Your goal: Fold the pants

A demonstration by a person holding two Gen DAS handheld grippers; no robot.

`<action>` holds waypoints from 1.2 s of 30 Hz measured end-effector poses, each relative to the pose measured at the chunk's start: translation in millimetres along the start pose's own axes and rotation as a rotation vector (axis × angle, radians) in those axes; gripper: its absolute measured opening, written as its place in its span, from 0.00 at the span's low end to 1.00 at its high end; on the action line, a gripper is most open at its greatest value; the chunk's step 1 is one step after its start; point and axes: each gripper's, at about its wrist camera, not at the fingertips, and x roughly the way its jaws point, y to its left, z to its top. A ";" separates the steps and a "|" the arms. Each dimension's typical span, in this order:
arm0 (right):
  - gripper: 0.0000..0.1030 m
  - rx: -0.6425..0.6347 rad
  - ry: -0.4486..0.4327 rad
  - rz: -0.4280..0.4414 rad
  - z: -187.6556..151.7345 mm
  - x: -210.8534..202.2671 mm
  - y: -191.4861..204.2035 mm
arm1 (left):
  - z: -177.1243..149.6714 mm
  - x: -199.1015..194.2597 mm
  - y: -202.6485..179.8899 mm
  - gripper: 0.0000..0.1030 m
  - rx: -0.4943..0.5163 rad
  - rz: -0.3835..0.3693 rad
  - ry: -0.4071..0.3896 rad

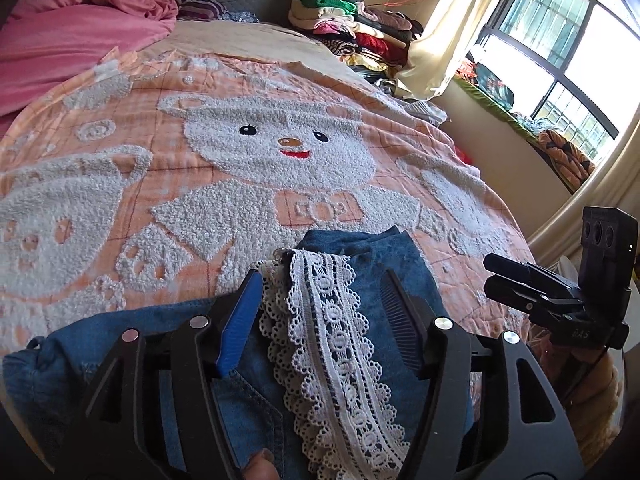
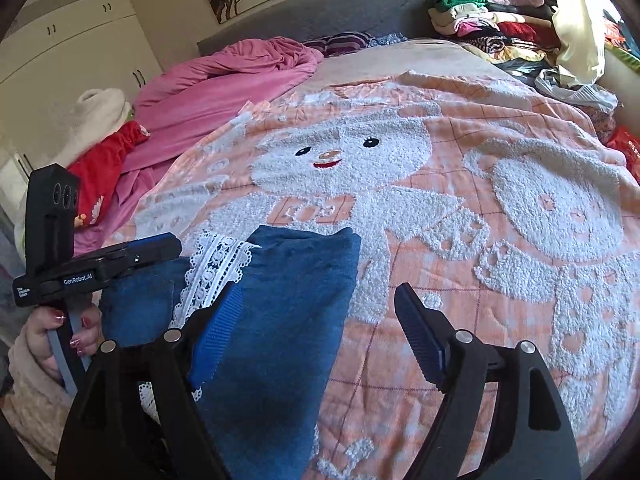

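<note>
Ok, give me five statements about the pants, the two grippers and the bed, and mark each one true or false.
1. The blue pants have a white lace strip running along them. True.
2. The pants lie on a plain green sheet. False: they lie on an orange blanket with a white bear pattern.
3. The left gripper is open, one finger on each side of the lace strip. True.
4. The right gripper is clamped shut on the pants. False: its jaws stand wide apart, one finger over the denim, the other over the blanket.
5. A pile of folded clothes sits at the far corner of the bed, by the curtain. True.
</note>
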 end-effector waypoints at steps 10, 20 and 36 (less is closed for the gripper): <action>0.76 -0.014 -0.004 0.016 -28.7 -23.9 19.2 | -30.0 -40.8 -2.2 0.63 -0.032 0.026 -0.026; 0.76 0.005 0.064 0.026 -70.8 -22.3 30.1 | -84.8 -45.1 -7.9 0.60 -0.081 -0.009 0.061; 0.69 0.024 0.188 0.076 -110.2 3.6 35.0 | -136.6 -18.6 -16.5 0.21 -0.175 -0.014 0.184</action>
